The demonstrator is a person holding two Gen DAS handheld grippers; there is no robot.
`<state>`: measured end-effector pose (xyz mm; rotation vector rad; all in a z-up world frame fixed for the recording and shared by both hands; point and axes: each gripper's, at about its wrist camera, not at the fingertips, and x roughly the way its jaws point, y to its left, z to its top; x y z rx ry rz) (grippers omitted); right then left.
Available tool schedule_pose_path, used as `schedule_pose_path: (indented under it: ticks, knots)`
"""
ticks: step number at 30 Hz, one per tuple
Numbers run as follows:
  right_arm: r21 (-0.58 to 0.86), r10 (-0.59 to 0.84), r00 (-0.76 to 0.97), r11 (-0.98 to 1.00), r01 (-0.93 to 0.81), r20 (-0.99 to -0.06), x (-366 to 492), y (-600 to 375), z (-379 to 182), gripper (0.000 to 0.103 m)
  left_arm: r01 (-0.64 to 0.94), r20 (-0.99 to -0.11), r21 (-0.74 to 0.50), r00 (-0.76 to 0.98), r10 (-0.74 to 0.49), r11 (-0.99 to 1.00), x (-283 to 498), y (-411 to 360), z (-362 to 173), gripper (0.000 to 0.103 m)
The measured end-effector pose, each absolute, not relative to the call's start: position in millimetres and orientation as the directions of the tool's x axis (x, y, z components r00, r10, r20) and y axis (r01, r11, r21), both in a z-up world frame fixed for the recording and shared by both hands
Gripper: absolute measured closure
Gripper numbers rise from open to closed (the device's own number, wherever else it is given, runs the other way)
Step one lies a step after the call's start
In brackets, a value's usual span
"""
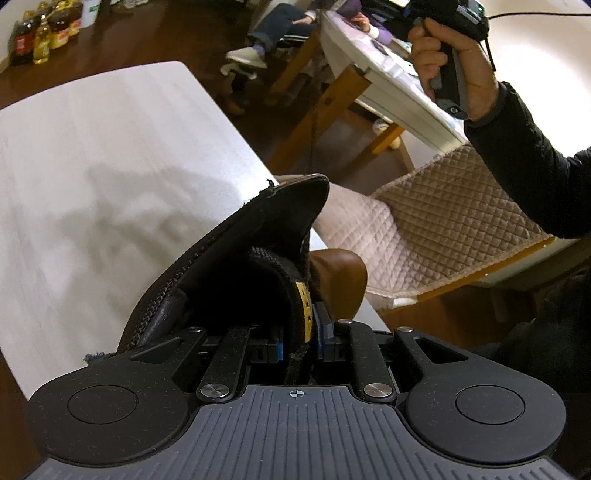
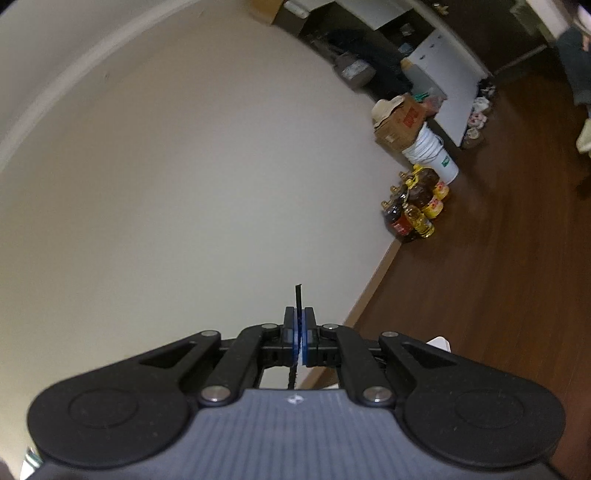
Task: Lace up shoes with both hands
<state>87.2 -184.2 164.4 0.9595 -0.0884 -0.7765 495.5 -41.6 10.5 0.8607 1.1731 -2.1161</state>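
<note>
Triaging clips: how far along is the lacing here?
Mid-job. Done: left tool has the shoe by its collar on the white table. In hand: right tool pinches the black lace, tip free, raised clear. Left: tightening and tying; eyelets aren't visible.

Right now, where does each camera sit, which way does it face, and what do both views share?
Left wrist: sits on the left gripper, looking down at the shoe on the white table; the right hand shows.
Right wrist: sits on the right gripper, facing a wall; shut on the lace.
Shared: the bottles on the floor.
</note>
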Motion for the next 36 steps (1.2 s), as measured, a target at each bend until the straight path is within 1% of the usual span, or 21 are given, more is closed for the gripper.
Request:
schedule_pose_path:
  ticks: [2, 4, 7, 9, 10, 12, 13, 15, 17, 18, 19, 22, 28, 29, 30, 31, 32, 33, 35, 36]
  knots:
    - [0.776, -0.592, 0.753, 0.316, 0.545, -0.287, 94, -185, 160, 0.095, 0.737, -0.758, -0.508, -0.628, -0.175, -0.445, 495, -41, 11, 0.084]
    - [0.783, -0.537, 0.778, 0.308, 0.541, -0.326, 101, -181, 147, 0.088, 0.744, -0.754, -0.512, -0.629, -0.190, -0.430, 496, -40, 13, 0.083]
    - [0.789, -0.453, 0.806, 0.297, 0.538, -0.380, 111, -170, 128, 0.086, 0.761, -0.745, -0.513, -0.624, -0.234, -0.397, 502, -34, 22, 0.080]
    - [0.791, -0.401, 0.818, 0.287, 0.540, -0.412, 113, -155, 116, 0.084, 0.779, -0.740, -0.509, -0.613, -0.276, -0.366, 510, -26, 31, 0.078]
    - [0.793, -0.388, 0.820, 0.283, 0.540, -0.420, 113, -150, 112, 0.080, 0.791, -0.739, -0.503, -0.603, -0.300, -0.350, 514, -20, 36, 0.077]
    - [0.791, -0.327, 0.832, 0.290, 0.539, -0.447, 113, -127, 103, 0.078, 0.818, -0.738, -0.483, -0.572, -0.358, -0.311, 521, -5, 48, 0.073]
    - [0.785, -0.308, 0.834, 0.301, 0.542, -0.458, 113, -118, 101, 0.075, 0.841, -0.735, -0.467, -0.541, -0.408, -0.273, 525, 8, 57, 0.072]
    - [0.779, -0.269, 0.839, 0.318, 0.541, -0.473, 113, -102, 96, 0.072, 0.871, -0.726, -0.450, -0.486, -0.486, -0.199, 530, 31, 67, 0.070]
    - [0.780, -0.230, 0.846, 0.328, 0.533, -0.482, 112, -92, 89, 0.072, 0.902, -0.717, -0.427, -0.377, -0.587, -0.058, 531, 70, 75, 0.062]
    - [0.776, -0.201, 0.848, 0.343, 0.530, -0.491, 113, -80, 88, 0.071, 0.909, -0.715, -0.417, -0.319, -0.622, 0.014, 530, 87, 76, 0.059]
    - [0.770, -0.184, 0.848, 0.356, 0.529, -0.497, 112, -67, 91, 0.069, 0.910, -0.721, -0.408, -0.273, -0.637, 0.071, 529, 100, 73, 0.058]
    - [0.719, -0.102, 0.834, 0.458, 0.523, -0.542, 123, -36, 93, 0.066, 0.892, -0.762, -0.381, -0.153, -0.629, 0.245, 517, 139, 53, 0.053]
    - [0.654, 0.074, 0.784, 0.604, 0.456, -0.616, 158, 17, 92, 0.065, 0.825, -0.832, -0.352, -0.059, -0.551, 0.443, 500, 178, 0, 0.051]
    - [0.642, 0.091, 0.774, 0.623, 0.446, -0.626, 166, 28, 90, 0.065, 0.807, -0.826, -0.371, -0.061, -0.561, 0.459, 498, 185, -5, 0.050]
    - [0.631, 0.107, 0.764, 0.642, 0.436, -0.637, 174, 39, 88, 0.064, 0.789, -0.819, -0.390, -0.062, -0.571, 0.474, 497, 192, -10, 0.047]
    - [0.619, 0.122, 0.753, 0.661, 0.425, -0.647, 182, 50, 86, 0.065, 0.770, -0.812, -0.409, -0.063, -0.581, 0.489, 496, 198, -15, 0.040]
    - [0.599, 0.139, 0.737, 0.689, 0.408, -0.662, 196, 62, 84, 0.065, 0.754, -0.806, -0.424, -0.063, -0.589, 0.501, 495, 204, -19, 0.037]
    - [0.579, 0.152, 0.721, 0.715, 0.393, -0.676, 209, 75, 82, 0.065, 0.748, -0.803, -0.431, -0.062, -0.593, 0.505, 495, 210, -20, 0.035]
    - [0.526, 0.164, 0.683, 0.768, 0.364, -0.712, 232, 99, 77, 0.065, 0.731, -0.793, -0.448, -0.060, -0.607, 0.514, 491, 224, -22, 0.035]
    - [0.490, 0.160, 0.660, 0.798, 0.351, -0.734, 243, 108, 71, 0.067, 0.728, -0.788, -0.453, -0.058, -0.613, 0.514, 489, 228, -21, 0.035]
